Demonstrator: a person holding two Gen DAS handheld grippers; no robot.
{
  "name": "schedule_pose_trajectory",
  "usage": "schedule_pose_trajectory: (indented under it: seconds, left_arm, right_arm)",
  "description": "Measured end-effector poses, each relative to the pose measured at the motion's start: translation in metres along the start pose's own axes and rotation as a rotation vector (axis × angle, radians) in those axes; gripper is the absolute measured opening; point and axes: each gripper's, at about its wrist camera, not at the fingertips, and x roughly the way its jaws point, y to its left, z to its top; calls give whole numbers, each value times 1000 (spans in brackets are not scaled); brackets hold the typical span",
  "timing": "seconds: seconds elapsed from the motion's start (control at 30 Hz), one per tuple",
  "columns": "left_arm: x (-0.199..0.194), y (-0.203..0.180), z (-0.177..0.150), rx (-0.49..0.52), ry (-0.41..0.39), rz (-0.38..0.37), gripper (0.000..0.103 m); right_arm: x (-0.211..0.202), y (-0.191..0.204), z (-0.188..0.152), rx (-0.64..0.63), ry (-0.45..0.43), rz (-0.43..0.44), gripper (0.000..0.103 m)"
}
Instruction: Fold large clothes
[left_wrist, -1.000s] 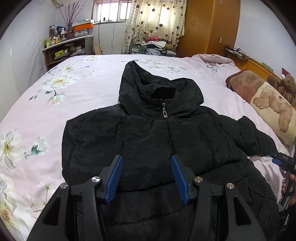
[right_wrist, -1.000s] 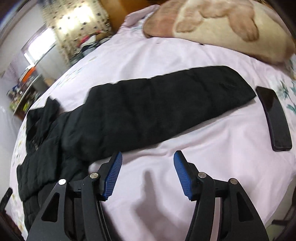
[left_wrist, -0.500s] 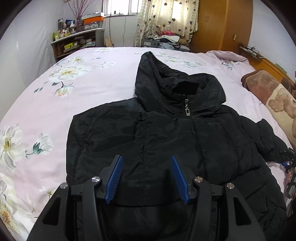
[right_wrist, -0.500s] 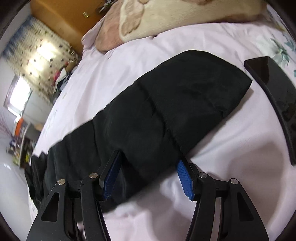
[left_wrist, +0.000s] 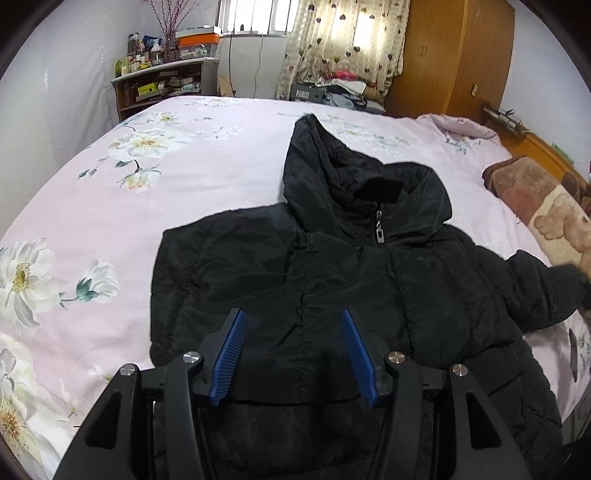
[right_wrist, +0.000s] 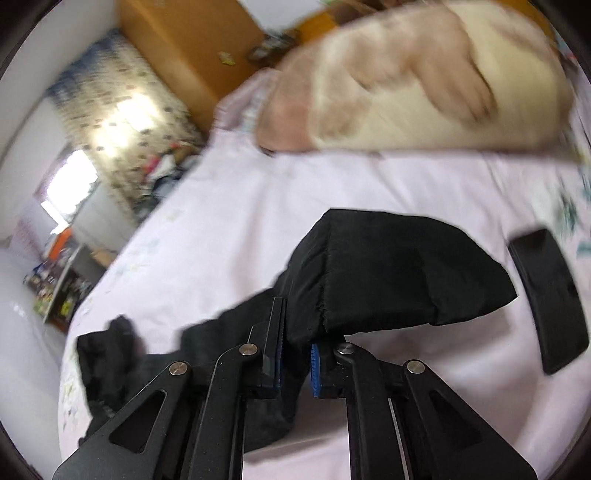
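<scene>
A black hooded puffer jacket (left_wrist: 332, 280) lies face up on the pink floral bed (left_wrist: 110, 206), zipped, hood pointing away. My left gripper (left_wrist: 293, 350) is open and empty, hovering over the jacket's lower front. My right gripper (right_wrist: 297, 354) is shut on the jacket's right sleeve (right_wrist: 388, 277) and holds it lifted off the bed, the cuff end hanging past the fingers. In the left wrist view that sleeve (left_wrist: 535, 291) is raised at the far right.
A dark phone (right_wrist: 546, 299) lies on the bed just right of the sleeve. A bear-print pillow (right_wrist: 406, 85) lies behind it, also seen in the left wrist view (left_wrist: 546, 218). A wooden wardrobe (left_wrist: 454, 55) and cluttered shelf (left_wrist: 159, 85) stand beyond the bed.
My right gripper moved onto the sleeve, closed on it and lifted it off the bed. My left gripper drifted left over the jacket and stayed open.
</scene>
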Motion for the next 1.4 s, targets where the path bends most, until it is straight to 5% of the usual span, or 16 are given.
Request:
schedule_pose_trajectory:
  seconds: [0.27,0.57,0.77,0.87,0.93,1.17,1.3,1.4]
  left_arm:
    - [-25,18,5,-49,-45,-12,56]
    - [-47,50,1,-96,-74,7,56]
    - [-52,71,-3,-129,-78,26,56]
    - [-50,77,-6,-143,-69,31,56]
    - [-49,80,-9,-151,-62,29,56]
    - [-46,69,-5,-139,-64,-7,56]
    - [-38,48,8,-110,-68,-52,56]
    - [-29,21,18,-69,-70,-100,56]
  right_arm:
    - [-50,127,-10,-223,-29,200,11]
    - [-17,236,-93,-391,168,334,11]
    - [33,271,-156,-512,330,338,15]
    - [52,276,-180,-538,407,356,35]
    - [63,282,-200,-559,461,352,61]
    - [41,285,-214,-624,493,456,62]
    - [21,279,-196,-624,449,550,62]
    - [20,262,-175,-599,368,505,62]
